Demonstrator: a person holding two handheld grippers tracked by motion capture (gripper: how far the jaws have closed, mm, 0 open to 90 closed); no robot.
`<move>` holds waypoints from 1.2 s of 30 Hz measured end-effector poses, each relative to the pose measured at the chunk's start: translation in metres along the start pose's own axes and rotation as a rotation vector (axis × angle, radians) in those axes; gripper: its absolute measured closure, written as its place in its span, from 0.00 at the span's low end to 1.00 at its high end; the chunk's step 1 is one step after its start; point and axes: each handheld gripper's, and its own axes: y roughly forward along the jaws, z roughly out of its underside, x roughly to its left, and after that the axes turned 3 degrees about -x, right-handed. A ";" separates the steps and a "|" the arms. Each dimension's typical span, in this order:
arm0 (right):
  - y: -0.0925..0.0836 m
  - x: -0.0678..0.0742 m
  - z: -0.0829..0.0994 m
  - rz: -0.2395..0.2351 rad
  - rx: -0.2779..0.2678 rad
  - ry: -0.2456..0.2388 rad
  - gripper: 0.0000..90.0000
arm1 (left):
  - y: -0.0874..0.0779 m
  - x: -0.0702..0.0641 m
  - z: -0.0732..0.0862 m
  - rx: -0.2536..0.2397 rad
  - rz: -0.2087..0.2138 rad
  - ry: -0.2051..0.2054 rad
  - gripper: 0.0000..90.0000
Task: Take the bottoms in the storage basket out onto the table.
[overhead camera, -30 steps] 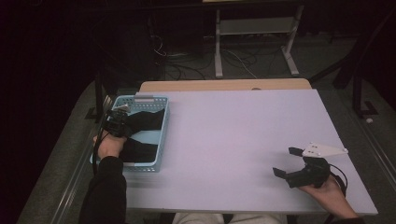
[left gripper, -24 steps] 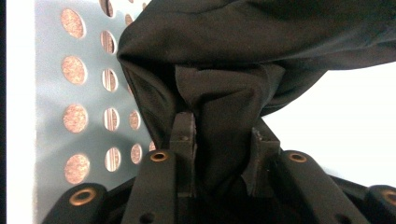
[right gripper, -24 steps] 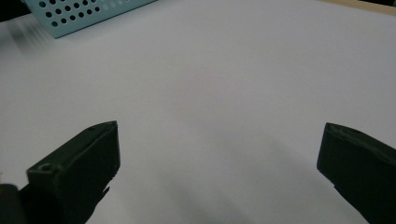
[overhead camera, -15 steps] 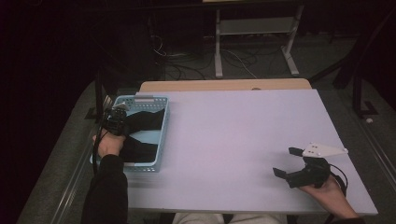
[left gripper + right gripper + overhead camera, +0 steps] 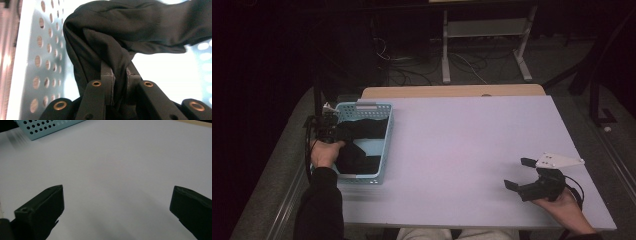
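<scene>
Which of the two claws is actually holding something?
The left claw, pinched shut on the black cloth in the blue basket; the right claw gapes open.

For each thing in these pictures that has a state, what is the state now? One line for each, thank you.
left gripper: shut on the black cloth, jaws just closed.
black cloth: bunched, pinched between the jaws, partly in the basket.
blue basket: upright at the table's left edge, holding the cloth.
right gripper: open, holding nothing, above the table.
table: bare in the middle.

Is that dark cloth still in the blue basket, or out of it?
In. The cloth lies bunched inside the basket; the left tool has one fold pinched, with the perforated basket wall right behind it.
</scene>
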 end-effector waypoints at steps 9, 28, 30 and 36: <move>-0.001 0.001 -0.001 0.001 -0.015 0.001 0.00 | -0.026 -0.002 -0.003 -0.037 0.104 -0.012 0.91; -0.002 0.001 -0.001 0.012 -0.039 0.016 0.00 | -0.096 -0.022 -0.031 -0.115 0.249 0.059 0.91; -0.002 0.000 -0.001 0.012 -0.038 0.022 0.00 | -0.103 -0.025 -0.035 -0.128 0.256 0.069 0.91; -0.003 -0.001 0.000 0.023 -0.036 0.030 0.00 | -0.122 -0.029 -0.044 -0.161 0.271 0.091 0.91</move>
